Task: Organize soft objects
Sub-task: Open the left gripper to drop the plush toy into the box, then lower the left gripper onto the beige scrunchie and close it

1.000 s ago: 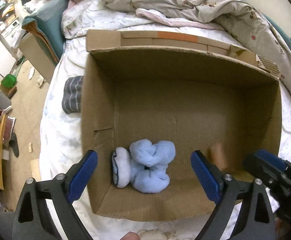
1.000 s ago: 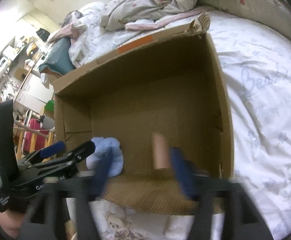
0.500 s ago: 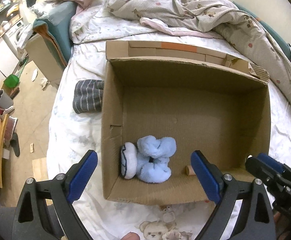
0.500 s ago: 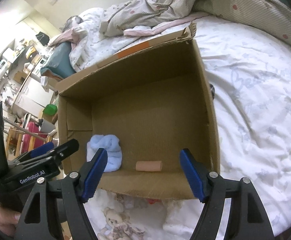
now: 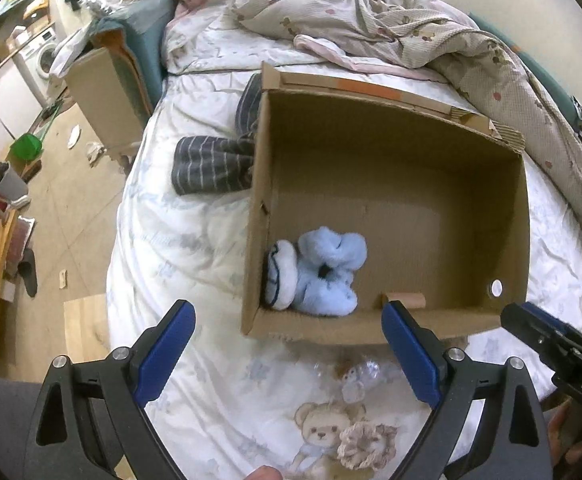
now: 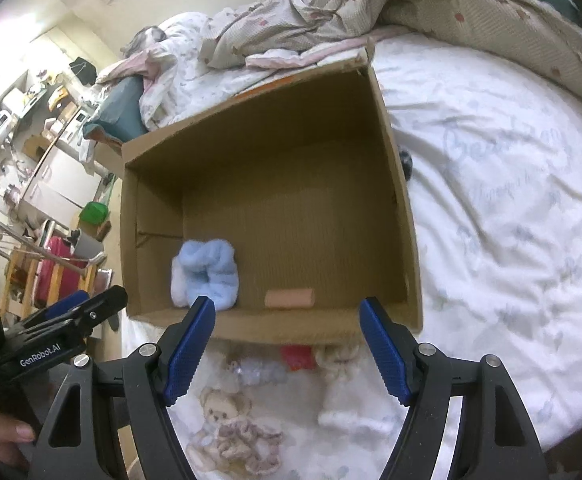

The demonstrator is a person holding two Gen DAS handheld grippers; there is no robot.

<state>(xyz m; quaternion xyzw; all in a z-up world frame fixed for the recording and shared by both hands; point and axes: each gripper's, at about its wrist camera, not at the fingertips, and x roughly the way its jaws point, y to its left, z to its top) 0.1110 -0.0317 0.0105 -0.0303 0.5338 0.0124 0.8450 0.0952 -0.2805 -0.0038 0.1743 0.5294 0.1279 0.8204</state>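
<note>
An open cardboard box (image 5: 255,216) (image 6: 395,184) lies on the bed. At its near-left corner sit a fluffy light-blue bundle (image 5: 327,272) (image 6: 207,276) and a white sock ball (image 5: 281,276). A small peach roll (image 5: 407,300) (image 6: 289,298) lies on the floor by the near wall. My left gripper (image 5: 287,320) hovers open and empty above the bed, just in front of the box. My right gripper (image 6: 287,312) is open and empty too, over the near wall. A beige scrunchie (image 5: 365,446) (image 6: 243,444) and a white fluffy piece (image 6: 351,404) lie on the sheet below.
A grey striped cloth (image 5: 211,164) lies against the box's left outer wall. A red item (image 6: 297,356) and a clear crinkly piece (image 5: 357,376) rest by the near wall. A crumpled quilt (image 5: 411,28) fills the far side of the bed. The bed's left edge drops to the floor (image 5: 71,200).
The peach roll, blurred and upright between the right fingers a second ago, now lies flat on the box floor. Both grippers have pulled back and up from the box toward its near side.
</note>
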